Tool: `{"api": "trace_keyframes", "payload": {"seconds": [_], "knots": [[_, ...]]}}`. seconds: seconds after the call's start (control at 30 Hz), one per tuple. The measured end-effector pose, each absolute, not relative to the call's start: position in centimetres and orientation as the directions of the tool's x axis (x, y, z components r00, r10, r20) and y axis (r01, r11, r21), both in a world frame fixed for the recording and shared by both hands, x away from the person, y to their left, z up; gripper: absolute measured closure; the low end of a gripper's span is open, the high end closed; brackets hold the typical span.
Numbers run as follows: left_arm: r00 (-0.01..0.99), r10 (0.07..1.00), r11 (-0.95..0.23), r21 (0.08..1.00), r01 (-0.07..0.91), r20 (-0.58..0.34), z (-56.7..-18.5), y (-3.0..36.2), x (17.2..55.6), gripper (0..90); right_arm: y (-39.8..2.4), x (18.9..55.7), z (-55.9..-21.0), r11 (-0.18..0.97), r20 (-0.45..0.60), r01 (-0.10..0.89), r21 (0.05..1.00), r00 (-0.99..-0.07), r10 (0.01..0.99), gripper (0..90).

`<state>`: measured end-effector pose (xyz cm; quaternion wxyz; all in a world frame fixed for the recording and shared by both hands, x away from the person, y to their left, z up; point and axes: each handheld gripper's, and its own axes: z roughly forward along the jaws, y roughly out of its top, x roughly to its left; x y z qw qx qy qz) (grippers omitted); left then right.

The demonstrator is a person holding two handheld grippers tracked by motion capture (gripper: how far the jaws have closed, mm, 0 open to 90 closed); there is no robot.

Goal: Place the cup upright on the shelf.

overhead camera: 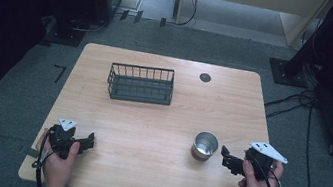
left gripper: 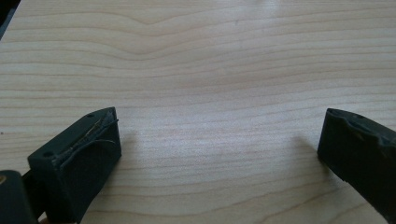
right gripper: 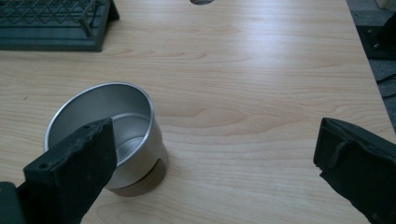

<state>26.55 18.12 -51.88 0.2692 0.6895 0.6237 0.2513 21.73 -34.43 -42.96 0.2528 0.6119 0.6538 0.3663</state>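
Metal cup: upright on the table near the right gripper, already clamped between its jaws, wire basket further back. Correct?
Not clamped. The right gripper view shows the right gripper with its jaws wide apart and the metal cup beside the left jaw, not between them. The rest holds: the cup stands upright on the table, with the wire basket further back.

no text, label or number can be read anywhere.
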Motion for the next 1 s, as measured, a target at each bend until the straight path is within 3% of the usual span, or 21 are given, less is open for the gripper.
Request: {"api": "trace_keyframes", "payload": {"seconds": [1.0], "knots": [[0.096, 0.995, -0.077, 0.685, 0.725, 0.011, -51.9, 18.1, 26.6, 0.0, -29.7, 23.4, -43.8, 0.051, 0.122, 0.646, 0.762, -0.22, 0.968, 0.0]]}}
